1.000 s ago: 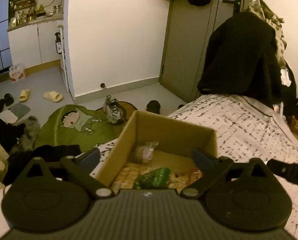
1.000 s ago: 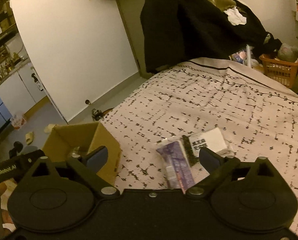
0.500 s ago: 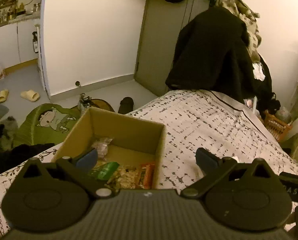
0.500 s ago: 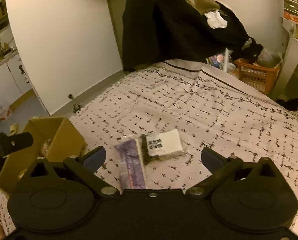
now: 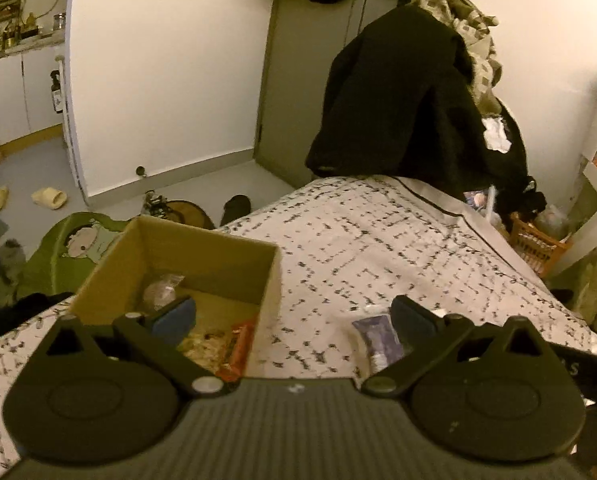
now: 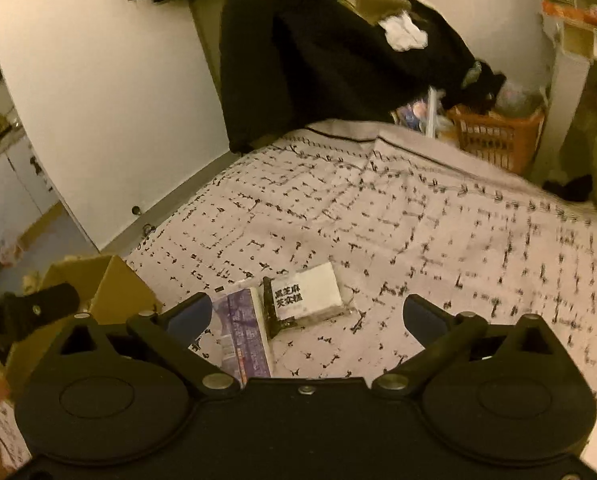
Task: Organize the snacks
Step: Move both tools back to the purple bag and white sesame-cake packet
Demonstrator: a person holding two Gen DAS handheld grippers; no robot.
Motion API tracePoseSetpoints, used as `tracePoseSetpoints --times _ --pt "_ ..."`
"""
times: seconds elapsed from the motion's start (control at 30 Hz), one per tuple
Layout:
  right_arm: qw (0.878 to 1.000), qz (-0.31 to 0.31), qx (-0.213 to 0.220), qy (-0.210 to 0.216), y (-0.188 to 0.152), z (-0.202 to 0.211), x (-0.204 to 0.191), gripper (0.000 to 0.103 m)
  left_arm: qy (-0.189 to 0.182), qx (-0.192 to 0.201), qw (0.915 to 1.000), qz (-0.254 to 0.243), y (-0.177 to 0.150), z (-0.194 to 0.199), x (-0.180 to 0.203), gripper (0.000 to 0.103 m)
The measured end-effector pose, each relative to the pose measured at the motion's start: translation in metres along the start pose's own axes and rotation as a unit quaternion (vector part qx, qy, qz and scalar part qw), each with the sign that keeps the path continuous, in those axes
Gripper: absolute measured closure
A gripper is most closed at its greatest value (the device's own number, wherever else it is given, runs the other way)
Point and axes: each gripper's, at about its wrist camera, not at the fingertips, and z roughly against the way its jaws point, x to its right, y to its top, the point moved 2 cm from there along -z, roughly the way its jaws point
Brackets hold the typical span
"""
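Both sets of fingers stand wide apart with nothing between them, left gripper [image 5: 294,316] over the box's near right corner, right gripper [image 6: 306,314] above the loose snacks. I read that as ready to pick. A purple packet [image 6: 244,330] and a white packet [image 6: 308,292] lie side by side, touching, on the bed [image 6: 418,220] just right of the cardboard box [image 5: 194,256], which sits at the bed's left edge and already holds several snacks. Its top is open and its right wall is the one lip to clear. Bedspread beyond the packets gives me plenty of room.
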Motion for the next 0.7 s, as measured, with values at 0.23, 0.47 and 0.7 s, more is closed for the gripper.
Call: tracePoseSetpoints --times 0.23,0.47,0.7 --pt "1.000 -0.009 0.000 -0.022 0.001 -0.004 0.011 0.000 -0.012 -0.011 0.9999 -0.001 -0.011 -0.011 0.020 0.007" --pt "0.999 -0.027 -0.004 -0.039 0.001 -0.010 0.023 0.000 -0.022 -0.027 0.9994 0.006 -0.020 -0.027 0.029 0.019" --pt "0.998 -0.043 -0.021 -0.038 -0.001 -0.020 0.028 0.008 -0.031 -0.046 0.9981 0.027 -0.029 -0.046 0.035 0.035"
